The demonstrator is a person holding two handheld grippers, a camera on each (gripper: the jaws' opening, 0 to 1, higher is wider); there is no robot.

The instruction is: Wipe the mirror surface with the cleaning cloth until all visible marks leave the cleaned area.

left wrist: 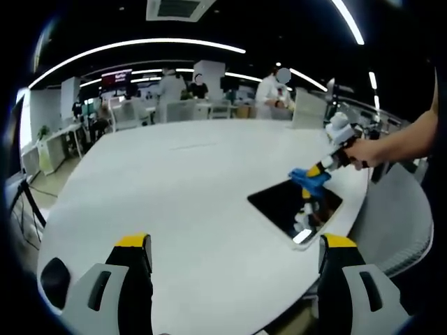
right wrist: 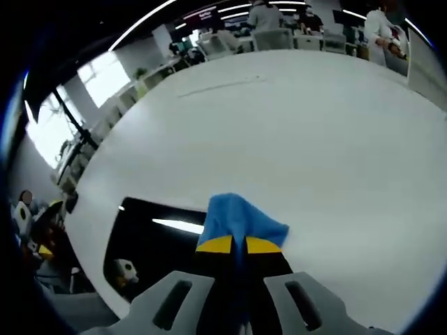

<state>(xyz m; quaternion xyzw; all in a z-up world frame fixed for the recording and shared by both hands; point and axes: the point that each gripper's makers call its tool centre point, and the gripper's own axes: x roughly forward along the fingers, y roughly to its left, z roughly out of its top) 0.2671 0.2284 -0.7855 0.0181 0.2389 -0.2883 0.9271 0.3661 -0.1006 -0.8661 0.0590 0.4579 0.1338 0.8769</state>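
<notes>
In the left gripper view, a big round white surface (left wrist: pixel 181 188) spreads out ahead. The left gripper (left wrist: pixel 234 258) is low at the bottom, and its two fingers (left wrist: pixel 133 255) with yellow tips are spread wide apart with nothing between them. Over on the right side of the surface, near its edge, lies the mirror (left wrist: pixel 290 206). It is flat, dark and shiny. The right gripper (left wrist: pixel 316 176) reaches in from the right, held by a person's hand (left wrist: pixel 363 152). It pinches the blue cleaning cloth (left wrist: pixel 309 179), and the cloth sits over the far part of the mirror. The rest of the surface near the mirror is bare, so nothing blocks the way to it. Far behind are desks, chairs (left wrist: pixel 126 115) and some people standing (left wrist: pixel 269 91). Long lamps (left wrist: pixel 133 47) glow on the dark ceiling.

In the right gripper view, the right gripper (right wrist: pixel 232 244) is at the bottom, and its yellow-tipped fingers (right wrist: pixel 215 244) are squeezed together on the cleaning cloth (right wrist: pixel 241 218). The cloth bunches up in front of the tips and hides part of the mirror's right edge. The mirror (right wrist: pixel 157 248) lies to the left of the cloth, flat on the white surface (right wrist: pixel 293 132). It looks dark, with a bright streak of a lamp shining in it. I cannot tell if there are marks on the glass. Bright windows (right wrist: pixel 105 80) show at the far left of the room, and people and desks stand at the far end.
</notes>
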